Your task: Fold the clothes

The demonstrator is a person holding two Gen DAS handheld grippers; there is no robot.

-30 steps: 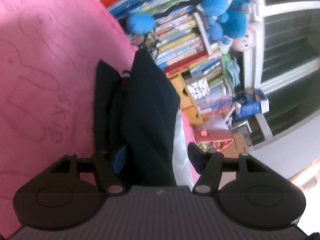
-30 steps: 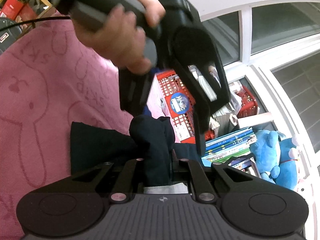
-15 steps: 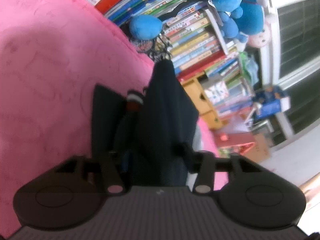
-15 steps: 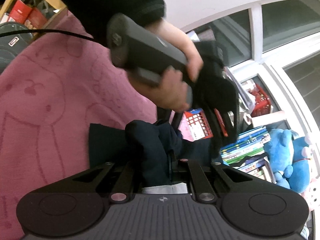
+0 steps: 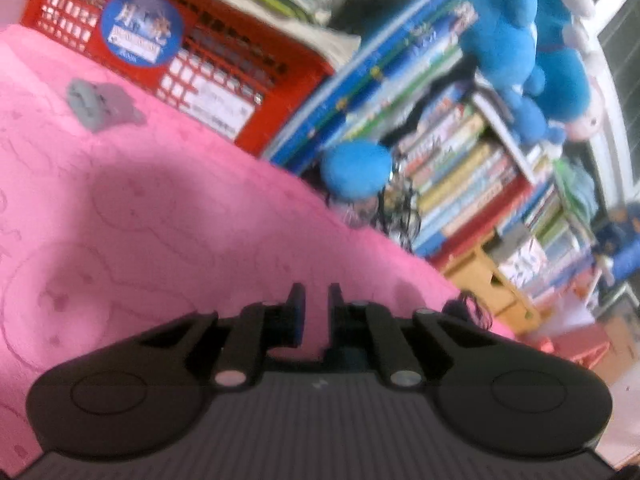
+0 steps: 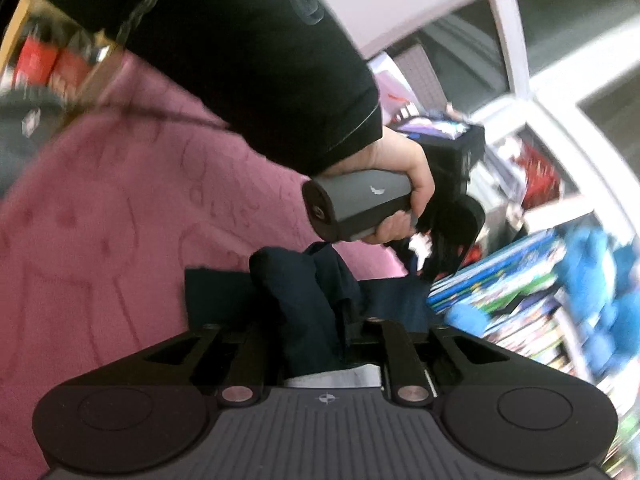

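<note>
the dark navy folded cloth garment (image 6: 304, 300) lies on the pink towel-textured blanket with embossed figures (image 6: 100, 248), bunched in a tall fold whose long axis runs away from the right wrist camera, straight out along the fingers. the right gripper (image 6: 316, 332) sits right over the near end of it: the fold rises between the two black fingers, and a pale grey-white strip of the garment shows at the gripper's base. its jaws have just been opening a little, and with the cloth covering the pads it cannot be told whether they press on the fabric.

beyond the garment, a hand (image 6: 400, 196) in a black sleeve (image 6: 260, 64) grips the grey handle of the left gripper (image 5: 316, 312), above the garment's far end. from the left wrist view that gripper's jaws have just been closing down to a narrow slit with nothing between them, only pink blanket ahead; the garment is out of that view. a small grey block (image 5: 100, 104) lies near the red plastic crate (image 5: 192, 56), beside stacked books (image 5: 452, 160) and a blue plush toy (image 5: 520, 40).
</note>
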